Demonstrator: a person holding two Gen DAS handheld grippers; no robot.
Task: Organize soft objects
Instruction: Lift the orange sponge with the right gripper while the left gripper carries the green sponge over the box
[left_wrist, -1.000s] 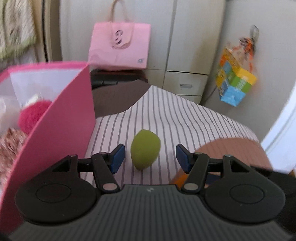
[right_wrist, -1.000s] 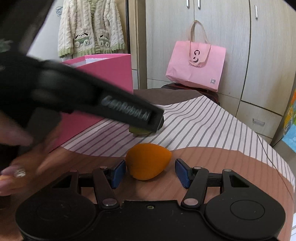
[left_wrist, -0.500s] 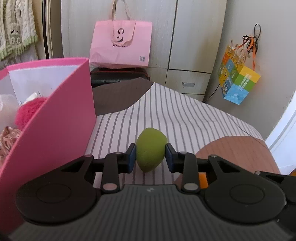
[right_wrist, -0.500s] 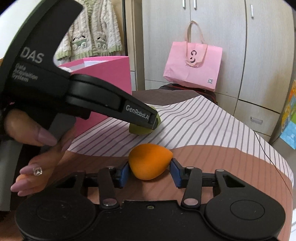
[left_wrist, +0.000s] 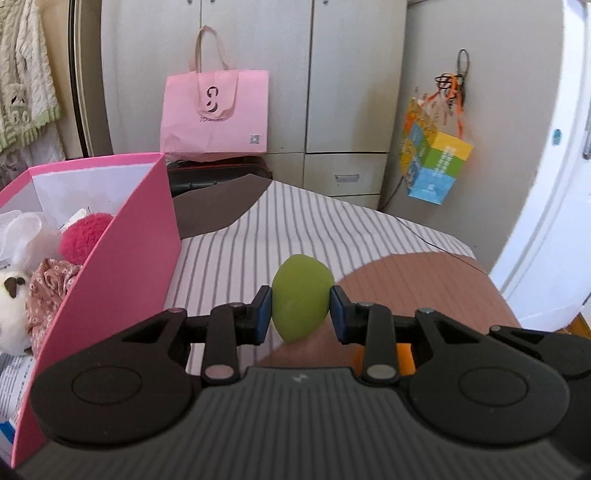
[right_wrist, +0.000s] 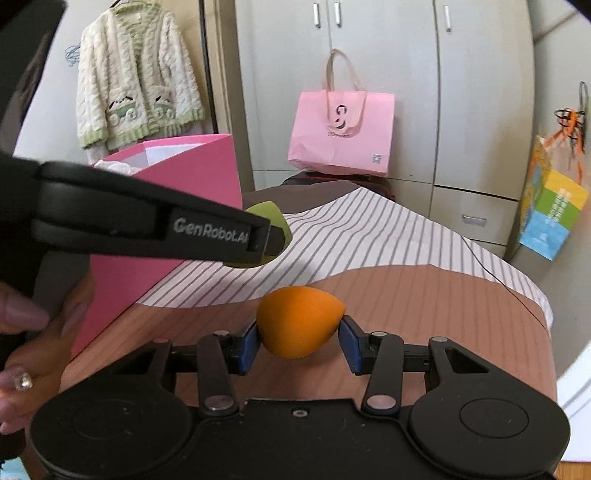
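My left gripper (left_wrist: 300, 314) is shut on a green egg-shaped sponge (left_wrist: 301, 297) and holds it above the striped cloth (left_wrist: 295, 229). My right gripper (right_wrist: 298, 341) is shut on an orange egg-shaped sponge (right_wrist: 299, 321), lifted over the brown part of the table (right_wrist: 424, 306). In the right wrist view the left gripper's fingers (right_wrist: 207, 236) cross from the left with the green sponge (right_wrist: 267, 214) at their tip. A pink box (left_wrist: 122, 251) stands to the left and holds a red pompom (left_wrist: 83, 236), a floral scrunchie (left_wrist: 48, 291) and a white plush toy (left_wrist: 11, 299).
A pink paper bag (left_wrist: 216, 114) stands on a dark case behind the table, in front of cabinets. A coloured bag (left_wrist: 434, 166) hangs on the wall at right. A knitted cardigan (right_wrist: 136, 77) hangs at back left. The table's far right edge drops off.
Both grippers closed on their sponges, green in the left and orange in the right, and have lifted them off the table.
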